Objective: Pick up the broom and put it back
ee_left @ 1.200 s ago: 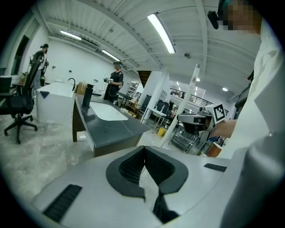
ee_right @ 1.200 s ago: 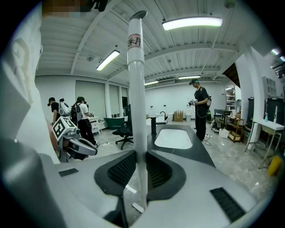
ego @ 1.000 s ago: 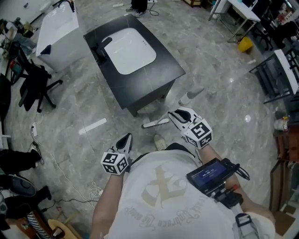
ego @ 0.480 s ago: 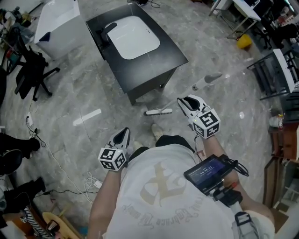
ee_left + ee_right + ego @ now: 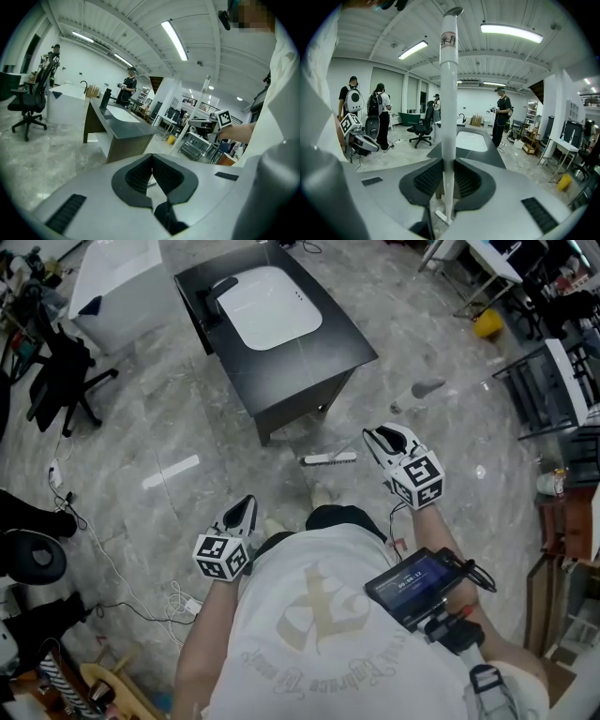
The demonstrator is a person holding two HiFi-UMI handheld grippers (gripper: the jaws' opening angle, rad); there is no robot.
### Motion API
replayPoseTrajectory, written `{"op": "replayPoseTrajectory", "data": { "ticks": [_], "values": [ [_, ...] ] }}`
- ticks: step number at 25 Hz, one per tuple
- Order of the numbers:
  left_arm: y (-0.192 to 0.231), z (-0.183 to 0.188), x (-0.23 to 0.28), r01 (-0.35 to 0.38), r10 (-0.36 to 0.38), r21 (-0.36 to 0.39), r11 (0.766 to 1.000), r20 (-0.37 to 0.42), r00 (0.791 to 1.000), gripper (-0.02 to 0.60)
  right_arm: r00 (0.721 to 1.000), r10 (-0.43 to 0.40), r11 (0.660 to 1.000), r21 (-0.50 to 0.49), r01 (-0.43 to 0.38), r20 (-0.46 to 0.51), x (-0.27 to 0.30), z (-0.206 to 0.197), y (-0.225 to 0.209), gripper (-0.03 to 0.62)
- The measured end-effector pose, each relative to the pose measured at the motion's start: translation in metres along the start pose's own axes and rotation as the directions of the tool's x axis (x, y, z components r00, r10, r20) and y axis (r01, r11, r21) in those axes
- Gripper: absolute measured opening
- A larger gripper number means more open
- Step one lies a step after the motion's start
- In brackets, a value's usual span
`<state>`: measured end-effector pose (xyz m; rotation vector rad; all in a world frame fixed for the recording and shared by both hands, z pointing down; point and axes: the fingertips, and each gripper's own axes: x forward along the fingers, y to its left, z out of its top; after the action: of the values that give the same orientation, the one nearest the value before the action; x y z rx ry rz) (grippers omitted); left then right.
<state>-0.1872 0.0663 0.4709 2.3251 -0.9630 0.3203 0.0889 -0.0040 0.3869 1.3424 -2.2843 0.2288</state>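
Observation:
The broom is white, with a long handle that stands upright between my right gripper's pads. Its flat head rests on the floor just in front of the black table; the head also shows under the jaws in the right gripper view. My right gripper is shut on the handle. Lower left in the head view, my left gripper hangs by the person's side. Its pads meet at the tips with nothing between them.
A black table with a white inset basin stands ahead. A white tub and an office chair are at the far left. Cables trail on the marble floor. Metal racks line the right. Several people stand beyond.
My right gripper has carried the broom rightwards, and the broom's head has slid right along the floor. My left gripper has drifted a little down and left.

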Motion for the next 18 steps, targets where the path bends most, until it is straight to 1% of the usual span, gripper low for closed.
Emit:
{"op": "replayPoseTrajectory", "data": {
  "ticks": [5, 8, 13, 18],
  "values": [
    [-0.001, 0.005, 0.012, -0.007, 0.007, 0.010, 1.000, -0.023, 1.000, 0.012, 1.000, 0.009, 1.000, 0.009, -0.009, -0.014, 0.006, -0.020, -0.017, 0.086],
    [-0.001, 0.008, 0.024, -0.018, 0.019, 0.008, 1.000, -0.037, 0.999, 0.012, 0.999, 0.031, 0.999, 0.014, -0.031, -0.031, 0.014, -0.037, -0.026, 0.087],
    [-0.013, 0.020, 0.057, -0.018, 0.019, 0.021, 1.000, -0.063, 0.998, 0.012, 0.994, 0.096, 0.995, 0.013, -0.096, -0.058, 0.026, -0.059, -0.043, 0.087],
    [-0.023, 0.029, 0.082, -0.029, 0.031, 0.034, 0.999, -0.084, 0.996, 0.012, 0.979, 0.173, 0.985, -0.007, -0.174, -0.107, 0.046, -0.086, -0.052, 0.086]
  ]
}}
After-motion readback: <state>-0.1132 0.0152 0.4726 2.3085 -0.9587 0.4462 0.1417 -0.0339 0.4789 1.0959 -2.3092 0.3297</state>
